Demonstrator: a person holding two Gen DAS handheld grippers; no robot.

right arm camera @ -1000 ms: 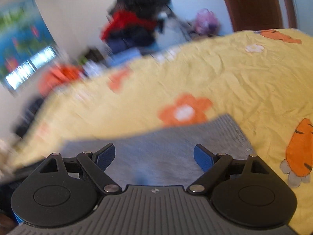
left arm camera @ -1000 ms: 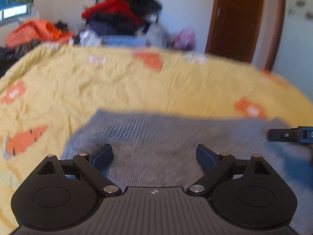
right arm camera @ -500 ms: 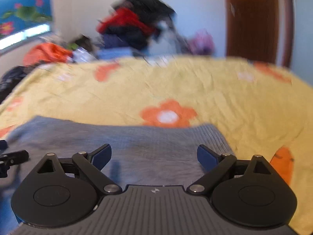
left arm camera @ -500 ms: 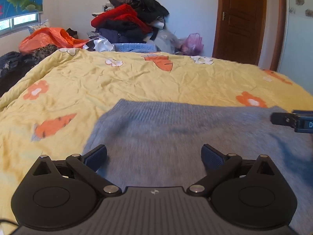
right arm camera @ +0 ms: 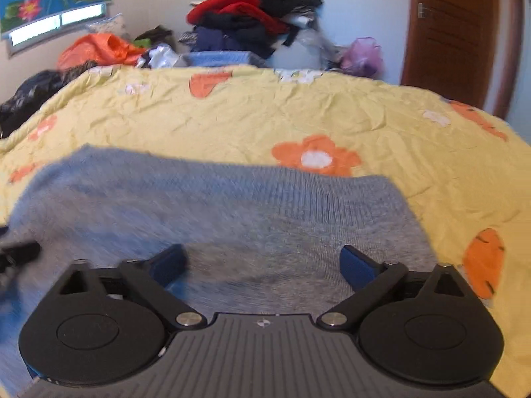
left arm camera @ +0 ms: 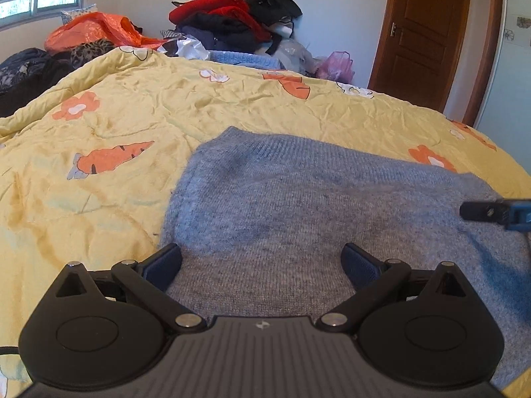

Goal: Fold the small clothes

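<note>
A grey sweater (left arm camera: 298,205) lies flat on the bed (left arm camera: 166,112), on its yellow carrot-print quilt, near the bed's near edge. Its long axis runs side to side across both views, with a ribbed band (right arm camera: 318,195) along its far edge. The left hand-held gripper (left arm camera: 262,262) hovers over the sweater's left part, jaws spread wide, holding nothing. The right hand-held gripper (right arm camera: 262,262) is over the right part, likewise spread and empty. Beyond the bed's far edge is a clothes pile (left arm camera: 235,16).
</note>
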